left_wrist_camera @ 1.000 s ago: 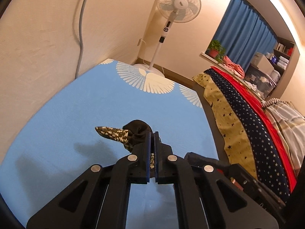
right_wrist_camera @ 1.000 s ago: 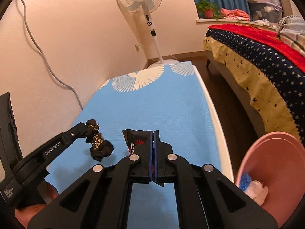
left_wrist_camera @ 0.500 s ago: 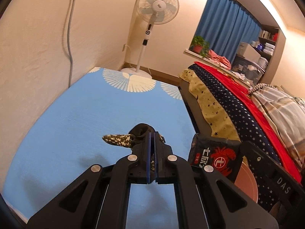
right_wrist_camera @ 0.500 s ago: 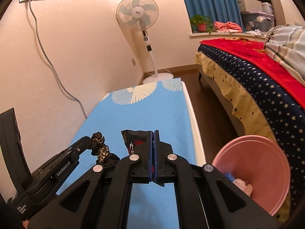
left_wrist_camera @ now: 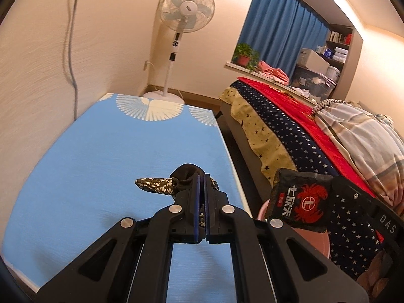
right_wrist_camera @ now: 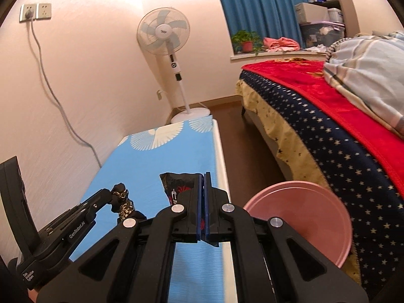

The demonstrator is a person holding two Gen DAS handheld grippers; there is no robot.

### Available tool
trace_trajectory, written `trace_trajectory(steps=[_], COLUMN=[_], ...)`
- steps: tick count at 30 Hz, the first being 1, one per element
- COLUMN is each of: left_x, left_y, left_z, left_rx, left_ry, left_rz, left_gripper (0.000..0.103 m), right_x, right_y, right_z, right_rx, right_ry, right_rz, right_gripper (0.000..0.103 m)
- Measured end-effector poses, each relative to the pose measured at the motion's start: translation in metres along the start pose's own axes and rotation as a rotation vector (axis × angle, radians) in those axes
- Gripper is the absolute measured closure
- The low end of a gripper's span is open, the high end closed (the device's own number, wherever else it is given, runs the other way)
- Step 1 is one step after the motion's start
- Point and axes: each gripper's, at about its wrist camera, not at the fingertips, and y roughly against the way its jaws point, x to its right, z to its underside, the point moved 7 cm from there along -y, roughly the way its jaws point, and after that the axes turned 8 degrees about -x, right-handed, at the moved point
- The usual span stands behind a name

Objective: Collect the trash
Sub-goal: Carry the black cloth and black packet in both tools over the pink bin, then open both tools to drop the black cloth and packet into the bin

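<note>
We have both tongs loaded here. Our left tongs (left_wrist_camera: 201, 176) are clamped tight on a crumpled black scrap with a pale speckled print (left_wrist_camera: 161, 185); the scrap pokes out past the tips and its pointed end sticks off to the left, held up above the blue table (left_wrist_camera: 101, 156). From the right wrist view we see the same left tongs (right_wrist_camera: 115, 192) off to our left, the speckled scrap (right_wrist_camera: 125, 205) dangling from their tips over the blue surface.

Our right tongs (right_wrist_camera: 201, 175) are pressed shut on a black snack wrapper with red printing (right_wrist_camera: 176, 185). The wrapper sits pinched between the two blue pads, most of it fanning out to the left of the fingers and above them, and a small corner shows below, behind the pads. In the left wrist view that wrapper (left_wrist_camera: 300, 200) hangs to the right of our left tongs, past the table's right edge, its red crab logo facing us.

The pink bin (right_wrist_camera: 300, 217) stands on the floor between the table and the bed (right_wrist_camera: 328, 131), just right of our right tongs and lower down. We cannot see its inside from here. In the left view only a sliver of its pink rim (left_wrist_camera: 262, 208) peeks out beneath the wrapper.

A white standing fan (right_wrist_camera: 164, 35) stands beyond the far end of the table.
</note>
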Motion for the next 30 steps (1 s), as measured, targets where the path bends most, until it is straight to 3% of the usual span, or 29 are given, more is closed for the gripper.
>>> trace_trajectory(steps=[14, 30], left_x=[0.067, 0.143], left_y=[-0.021, -0.059], left_z=[0.013, 0.041], left_rx=[-0.038, -0.128], left_ry=[-0.066, -0.147], left_rz=[0.096, 0.197], left_gripper=[0.100, 0.100], right_x=[0.068, 0.148], right_y=[0.029, 0.044], right_z=[-0.007, 0.001], right_rx=[0.040, 0.038], right_ry=[-0.087, -0.235], right_rz=[0.120, 0.322], right_gripper=[0.101, 0.101])
